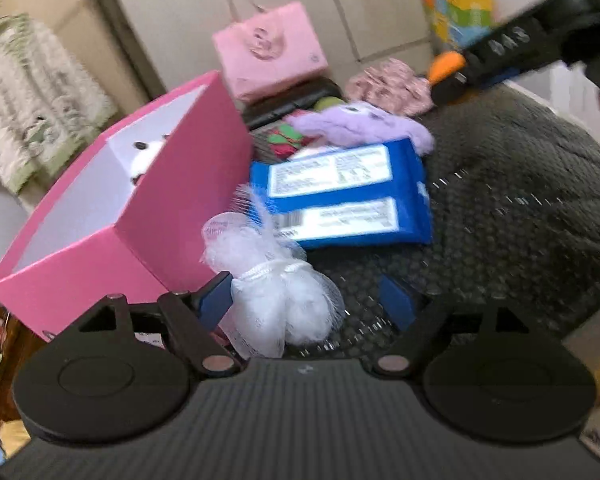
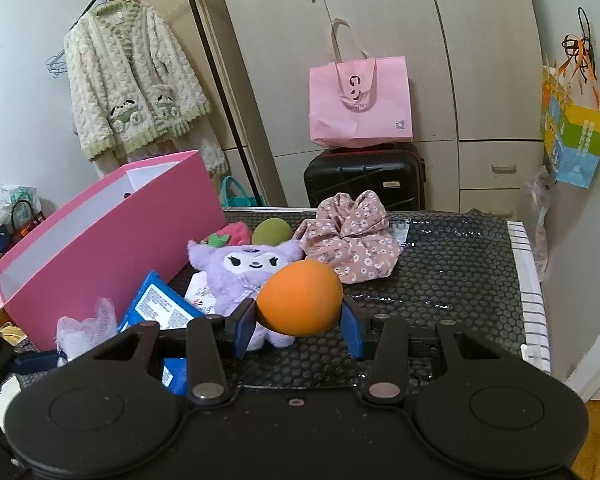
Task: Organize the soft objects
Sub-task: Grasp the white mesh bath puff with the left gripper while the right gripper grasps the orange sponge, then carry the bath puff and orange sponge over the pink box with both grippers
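Observation:
My right gripper (image 2: 298, 322) is shut on an orange egg-shaped sponge (image 2: 300, 298), held above the dark dotted mat (image 2: 440, 280). It shows in the left wrist view (image 1: 446, 66) at the upper right. My left gripper (image 1: 306, 304) is open around a white mesh bag of cotton balls (image 1: 276, 300), which touches its left finger only. A purple plush (image 2: 252, 268), a blue wipes pack (image 1: 348, 192), a floral pink cloth (image 2: 352, 240), a green sponge (image 2: 272, 230) and a pink-green soft toy (image 2: 226, 236) lie on the mat. The pink box (image 1: 148, 216) stands at the left.
A black suitcase (image 2: 364, 178) with a pink bag (image 2: 360, 104) on it stands behind the table, before wardrobe doors. A fluffy cardigan (image 2: 128, 80) hangs at the left. A colourful bag (image 2: 572, 132) hangs at the right. The mat's right half is bare.

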Demonstrator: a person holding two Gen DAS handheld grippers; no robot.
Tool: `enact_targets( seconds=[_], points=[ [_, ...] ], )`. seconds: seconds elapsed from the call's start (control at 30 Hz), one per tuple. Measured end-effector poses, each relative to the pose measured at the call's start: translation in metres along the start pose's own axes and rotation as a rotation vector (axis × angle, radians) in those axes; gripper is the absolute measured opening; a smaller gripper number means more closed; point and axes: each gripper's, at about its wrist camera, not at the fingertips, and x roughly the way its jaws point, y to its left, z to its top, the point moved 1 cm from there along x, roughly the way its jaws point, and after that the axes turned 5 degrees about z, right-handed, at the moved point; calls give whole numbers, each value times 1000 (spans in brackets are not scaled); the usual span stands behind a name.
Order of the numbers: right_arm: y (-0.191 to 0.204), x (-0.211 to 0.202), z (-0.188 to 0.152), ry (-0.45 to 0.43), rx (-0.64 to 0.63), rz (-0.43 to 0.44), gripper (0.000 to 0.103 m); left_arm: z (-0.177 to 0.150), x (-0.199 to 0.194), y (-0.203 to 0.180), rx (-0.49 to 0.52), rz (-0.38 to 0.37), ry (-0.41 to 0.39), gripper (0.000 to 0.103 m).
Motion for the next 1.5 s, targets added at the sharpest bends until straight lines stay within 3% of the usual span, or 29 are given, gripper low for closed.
enact_targets(
  seconds=[0.27,0.4,0.6,1.03,1.3,1.5],
  points=[
    [3,-8,-7,-6,0,6,51,-9,12,8,-99,1,2,72],
    [5,-15,-11,-15,8,4,51,-10,15,14,-153,-29,21,43],
    [10,-24,-15,-29,16,7,51,-10,13,14,-146,-62,11,29],
    [38,-29,-37,84,9,7,51,-9,2,31,-125,-189,13,29],
    [60,-37,-50,191,53,63,51,-13,-16,56,-146,-294,37,29],
    [81,-48,-57,215,69,121,51,-19,-32,70,-141,-343,48,29]
  ],
)
